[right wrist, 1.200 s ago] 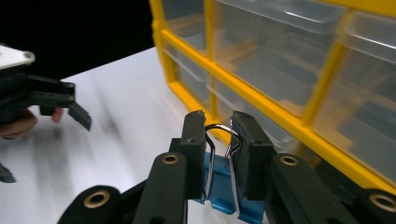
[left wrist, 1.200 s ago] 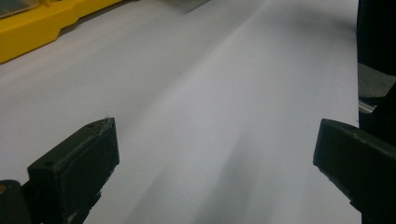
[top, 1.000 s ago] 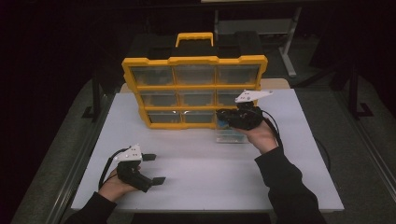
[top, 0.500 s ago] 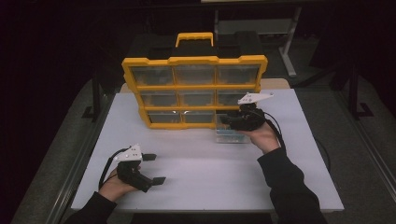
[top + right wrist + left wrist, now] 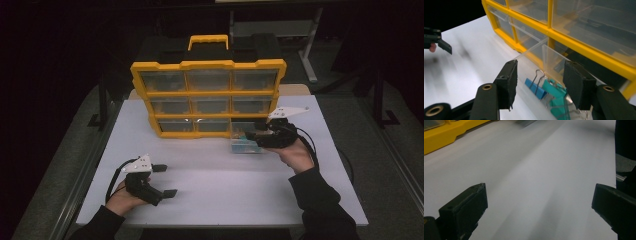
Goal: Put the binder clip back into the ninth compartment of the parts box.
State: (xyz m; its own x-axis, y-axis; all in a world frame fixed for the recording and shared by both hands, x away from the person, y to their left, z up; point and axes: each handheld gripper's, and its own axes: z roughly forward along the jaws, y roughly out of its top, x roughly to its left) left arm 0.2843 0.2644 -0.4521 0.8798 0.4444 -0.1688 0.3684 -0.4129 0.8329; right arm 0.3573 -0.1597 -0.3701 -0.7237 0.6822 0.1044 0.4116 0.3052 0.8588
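The clear drawer (image 5: pixel 246 145) of binder clips (image 5: pixel 549 88) sits on the white table (image 5: pixel 210 175), out of the bottom right bay of the yellow organizer (image 5: pixel 207 97) and just in front of it, with your right gripper (image 5: pixel 256 135) at its near edge. In the right gripper view the jaws stand released, either side of the drawer's front wall without pressing it; blue and teal clips lie inside. Your left gripper (image 5: pixel 165 180) rests on the table well apart from the drawer, near the front left corner, jaws spread wide and holding nothing.

The risk from here, as it looks: the drawer is light and slick, so a nudge from either open jaw as you pull away could skid it across the table or tip the clips out. If you reach in for a clip, a jaw catching the thin front wall would drag the whole drawer along, and the wire handles could snag one another so that several clips lift at once.

Against the frames from a second ago, your right gripper's jaws have just been opening, with the drawer wall between them, and the hand has eased slightly towards you. The left hand has kept its place
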